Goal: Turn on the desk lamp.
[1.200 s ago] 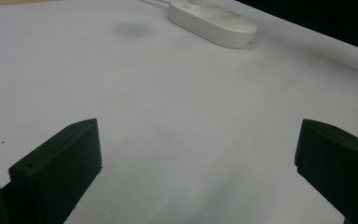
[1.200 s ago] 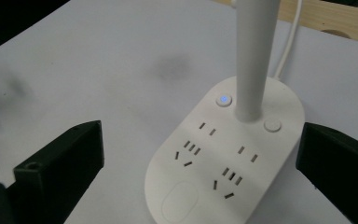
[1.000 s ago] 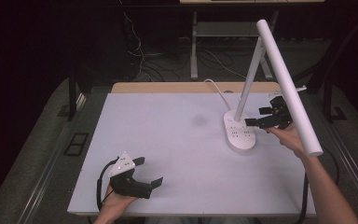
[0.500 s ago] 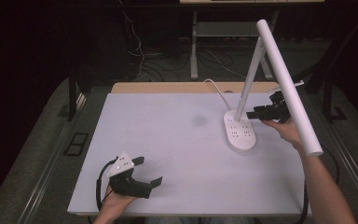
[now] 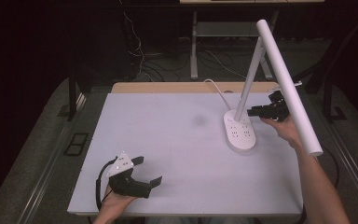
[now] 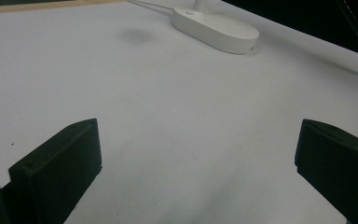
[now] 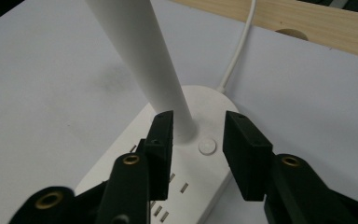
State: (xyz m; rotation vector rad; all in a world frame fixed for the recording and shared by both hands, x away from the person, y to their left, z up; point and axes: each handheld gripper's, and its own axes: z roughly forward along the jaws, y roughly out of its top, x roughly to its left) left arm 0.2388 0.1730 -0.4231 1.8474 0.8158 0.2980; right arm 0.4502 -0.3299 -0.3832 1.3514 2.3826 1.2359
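Desk lamp [image 5: 261,93] stands far right on the table [image 5: 177,140], right gripper [image 7: 195,140] jaws apart straddling its stem just above the socket base [image 5: 240,130], likely lining up the round button [image 7: 207,145]; left gripper [image 5: 140,175] idles spread wide near left.

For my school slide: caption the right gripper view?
Open right gripper hovering over the lamp base beside its button.

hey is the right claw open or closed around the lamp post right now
Open. In the right gripper view the right claw has both jaws apart, with the lamp post and base button showing in the gap, neither jaw clearly touching the post.
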